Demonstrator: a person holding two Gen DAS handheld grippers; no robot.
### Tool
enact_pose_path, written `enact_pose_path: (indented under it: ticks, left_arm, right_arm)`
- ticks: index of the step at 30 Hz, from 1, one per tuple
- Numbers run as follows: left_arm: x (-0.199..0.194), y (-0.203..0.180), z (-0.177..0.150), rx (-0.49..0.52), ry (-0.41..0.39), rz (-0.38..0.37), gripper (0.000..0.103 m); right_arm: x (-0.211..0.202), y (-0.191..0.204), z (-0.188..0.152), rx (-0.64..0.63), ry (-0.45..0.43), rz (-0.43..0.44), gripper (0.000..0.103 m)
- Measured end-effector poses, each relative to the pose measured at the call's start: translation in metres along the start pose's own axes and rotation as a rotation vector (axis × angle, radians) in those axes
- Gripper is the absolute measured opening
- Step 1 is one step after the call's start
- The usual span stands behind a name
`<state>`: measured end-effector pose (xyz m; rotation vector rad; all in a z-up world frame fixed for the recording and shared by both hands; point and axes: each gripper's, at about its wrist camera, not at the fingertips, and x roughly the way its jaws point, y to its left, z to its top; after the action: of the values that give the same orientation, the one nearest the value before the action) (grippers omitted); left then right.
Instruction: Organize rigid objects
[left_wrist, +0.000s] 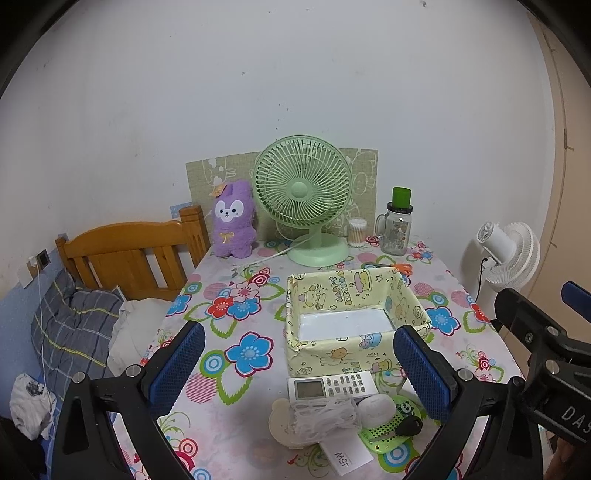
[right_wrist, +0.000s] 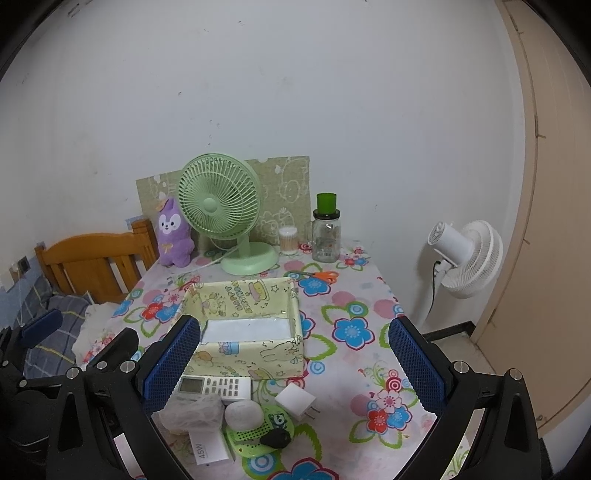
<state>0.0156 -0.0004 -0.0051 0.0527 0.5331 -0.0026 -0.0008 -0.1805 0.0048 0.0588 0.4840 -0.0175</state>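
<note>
Two grippers hover above the worktop (left_wrist: 229, 424), left gripper (left_wrist: 299, 373) and right gripper (right_wrist: 291, 369) both with jaws spread wide and nothing between them. Small items sit clustered at the near edge, just in front of the empty box (left_wrist: 354, 321).

Remote (left_wrist: 332, 384) lies flat, its long side touching the box's front wall. Looks light, stiff and smooth plastic, so a pinch across the narrow width near the middle should hold without slipping. White charger (right_wrist: 295, 400) sits to its right, prongs out; blocky and rigid, best taken by its flat faces, away from the prongs. Oval white case (right_wrist: 243, 413) is rounded and probably slick, so squeeze across its short axis, dead centre. Key (right_wrist: 275, 439) rests on the green perforated disc (right_wrist: 255, 432); thin and low, awkward to lift, so take the black head. Bagged cable (left_wrist: 325, 417) is soft and will crumple in the grip. Card (right_wrist: 207, 450) marked 45W lies flat and hardest to get under.
</note>
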Motion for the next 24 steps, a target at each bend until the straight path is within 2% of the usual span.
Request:
enact_pose_path:
  ticks: [24]
  left_arm:
    - [0.0066,-0.0042,-0.0021,-0.001,0.017,0.000,0.103]
  right_arm:
    - [0.0011,-0.0004,-0.0026,-0.003,0.005,0.004,0.103]
